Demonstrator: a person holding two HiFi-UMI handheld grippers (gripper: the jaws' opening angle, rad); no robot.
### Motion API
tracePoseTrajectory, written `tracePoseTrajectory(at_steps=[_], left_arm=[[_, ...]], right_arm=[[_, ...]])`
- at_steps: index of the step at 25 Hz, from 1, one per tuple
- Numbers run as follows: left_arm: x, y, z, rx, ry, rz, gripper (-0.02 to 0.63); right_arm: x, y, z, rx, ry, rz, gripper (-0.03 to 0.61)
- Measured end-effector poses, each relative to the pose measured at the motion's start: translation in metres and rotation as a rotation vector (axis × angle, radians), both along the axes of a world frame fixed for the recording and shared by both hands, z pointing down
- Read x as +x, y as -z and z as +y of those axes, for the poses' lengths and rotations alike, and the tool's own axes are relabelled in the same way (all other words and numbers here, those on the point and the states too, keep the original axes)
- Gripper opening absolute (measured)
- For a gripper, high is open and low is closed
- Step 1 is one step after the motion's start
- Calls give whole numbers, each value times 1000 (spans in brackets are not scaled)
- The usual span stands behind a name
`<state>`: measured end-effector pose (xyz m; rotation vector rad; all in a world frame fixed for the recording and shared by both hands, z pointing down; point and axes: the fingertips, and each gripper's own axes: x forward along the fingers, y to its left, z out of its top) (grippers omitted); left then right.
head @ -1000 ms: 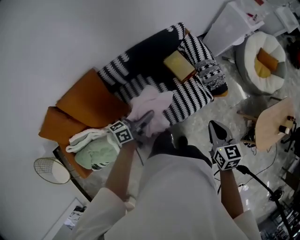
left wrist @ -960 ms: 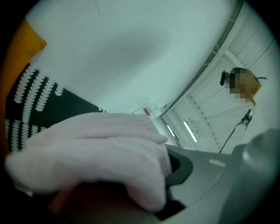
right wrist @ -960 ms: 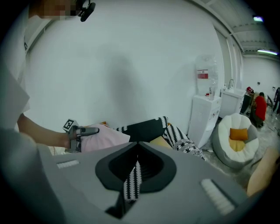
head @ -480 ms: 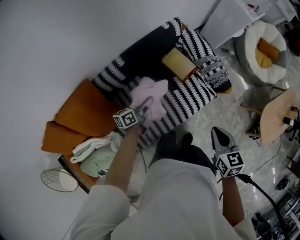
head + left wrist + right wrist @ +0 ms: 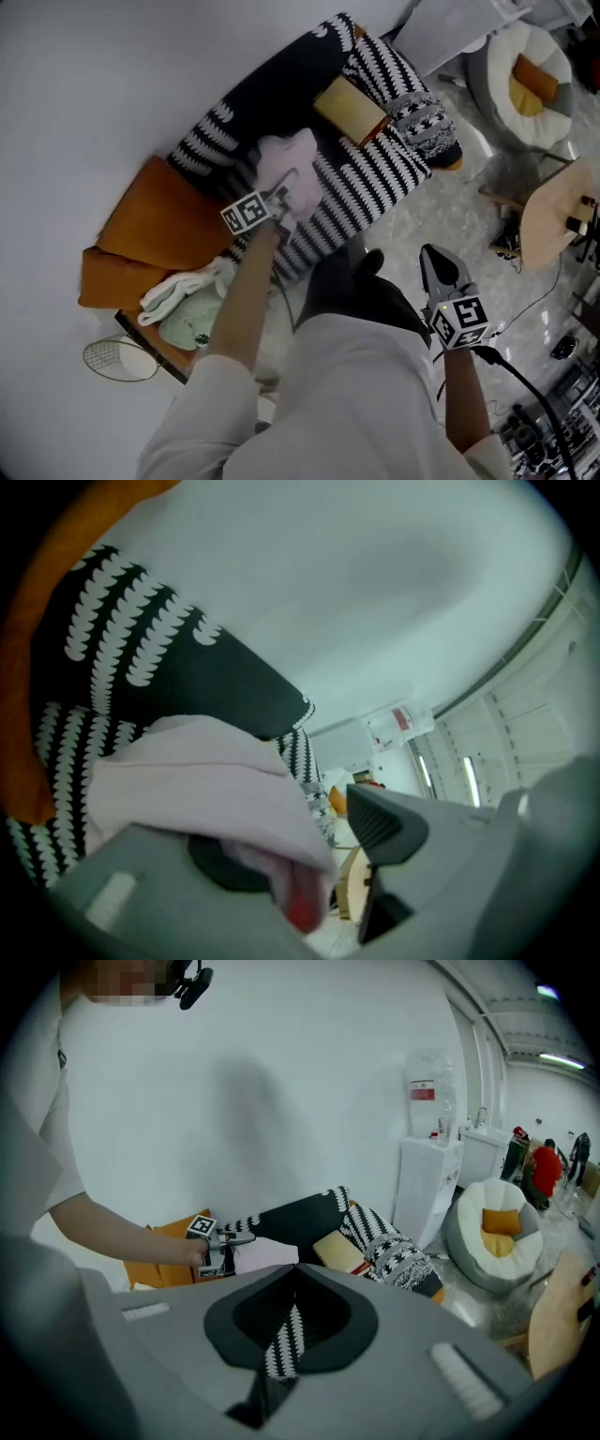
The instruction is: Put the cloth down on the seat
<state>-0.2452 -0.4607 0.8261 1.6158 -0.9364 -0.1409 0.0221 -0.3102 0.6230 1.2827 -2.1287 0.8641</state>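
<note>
A pale pink cloth lies bunched on the sofa's black-and-white striped seat. My left gripper reaches into its near edge. In the left gripper view the cloth drapes over one jaw while the other jaw stands apart from it. The jaws of this left gripper have just been opening, with cloth still between them. My right gripper hangs over the floor in front of the sofa, tips together and empty. Its view shows the cloth beside the left gripper.
A yellow cushion lies further along the seat. Orange cushions and a pile of green and white towels fill the sofa's left end. A racket lies on the floor. A round white seat and a wooden table stand at the right.
My left gripper has carried the pink cloth further over the sofa and down onto the striped seat. The right gripper has sunk a little.
</note>
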Motion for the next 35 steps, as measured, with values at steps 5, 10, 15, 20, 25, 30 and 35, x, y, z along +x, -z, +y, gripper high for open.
tracePoseTrajectory(at_steps=[5,10,15,20,25,30,35], left_arm=[[2,-8,4,-11,-8,18,240],[4,-21,12,-34,-13,16,294],[0,-28,30,-107,-36,-40,444],[-17,-37,49,-195,-9,-125,499],[-29,-29,79,-269,-16,-218,518],[-30,0,99,-229,-4,-221,518],[-7,48,121,-115,-15,-168,517]], right_arm=[[-7,-5,-1,-14,16,-1,4],[-12,-16,3,-28,39,-1,4],[-20,-17,1,-28,59,-2,4],[-26,-7,-5,1,73,-8,3],[-25,8,0,36,91,-19,4],[-28,24,6,70,132,-38,3],[-25,40,19,104,196,-67,3]])
